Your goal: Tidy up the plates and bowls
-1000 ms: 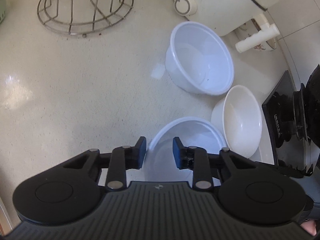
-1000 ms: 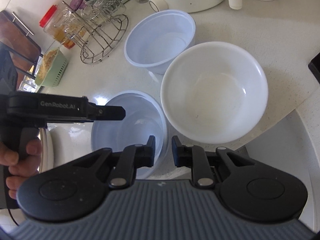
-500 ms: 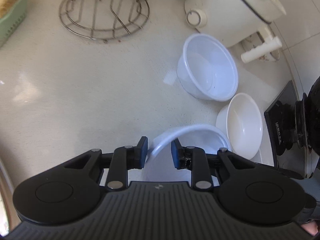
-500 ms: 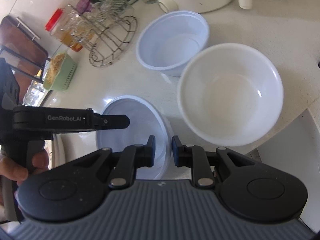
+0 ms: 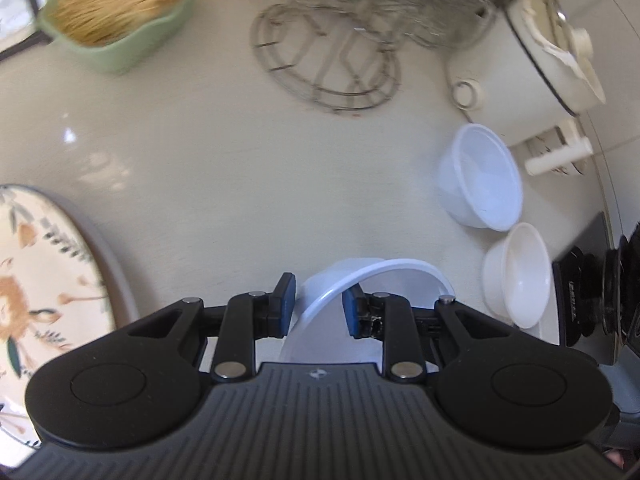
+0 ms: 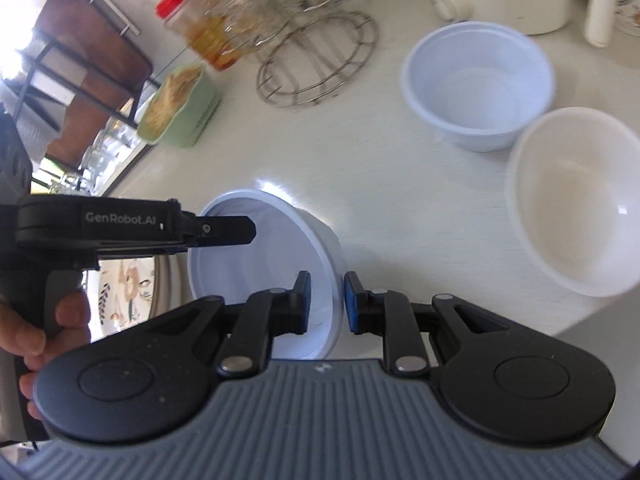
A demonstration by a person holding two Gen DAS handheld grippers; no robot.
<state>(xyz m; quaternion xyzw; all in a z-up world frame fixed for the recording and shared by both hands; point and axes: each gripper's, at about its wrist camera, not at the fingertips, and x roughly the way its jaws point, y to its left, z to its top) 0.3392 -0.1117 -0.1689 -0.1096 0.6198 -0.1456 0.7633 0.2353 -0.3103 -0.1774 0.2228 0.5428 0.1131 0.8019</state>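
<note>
Left gripper (image 5: 318,300): closed on the rim of the held bowl (image 5: 372,276), which is tilted above the counter (image 5: 240,184).
Right gripper (image 6: 326,302): closed on the same bowl's opposite rim, as seen from the right wrist.
Plastic bowl (image 6: 478,84): set upright on the counter, near the rack (image 6: 320,64).
White bowl (image 6: 576,200): placed just beside the plastic bowl, at the counter edge.
Plate (image 5: 36,280): floral, seen at the left edge.
Green dish (image 5: 116,20): seen at the back left.
</note>
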